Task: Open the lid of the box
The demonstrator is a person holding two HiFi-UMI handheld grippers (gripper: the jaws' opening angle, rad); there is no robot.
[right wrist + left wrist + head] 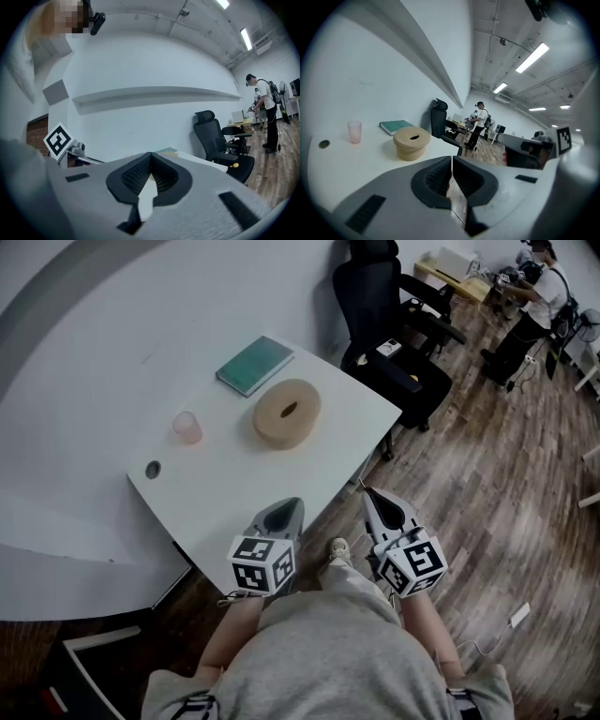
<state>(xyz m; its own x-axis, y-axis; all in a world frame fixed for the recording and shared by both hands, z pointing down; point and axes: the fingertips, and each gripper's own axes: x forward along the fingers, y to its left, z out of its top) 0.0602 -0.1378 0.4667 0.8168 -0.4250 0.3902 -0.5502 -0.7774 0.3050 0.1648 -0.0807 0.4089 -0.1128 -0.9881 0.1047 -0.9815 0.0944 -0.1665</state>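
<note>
1. The left gripper [291, 505] is clenched with nothing in it. In the left gripper view its two jaws meet along a thin seam, and only the table and floor show past them.
2. The right gripper [370, 495] is also clenched and empty, with its ribbed pads pressed together in the right gripper view.
3. The box [287, 412] is a round tan one. It stands on the white table [234, 484] towards the far right corner, and its lid, which has a small dark slot in the top, is on.
4. Neither gripper touches the box. It lies well ahead of the left gripper, which hangs over the near edge of the table, while the right gripper hangs just off that edge, above the wooden floor [487, 484].
5. A green book [254, 365] lies flat just beyond the box, near it but apart.
6. A pink cup [187, 427] stands upright to the left of the box, clear of it.
7. A small round cable hole [153, 469] sits in the tabletop near the left corner.
8. A black office chair [384, 315] stands past the far right corner, and a person [534, 296] stands well beyond it.
</note>
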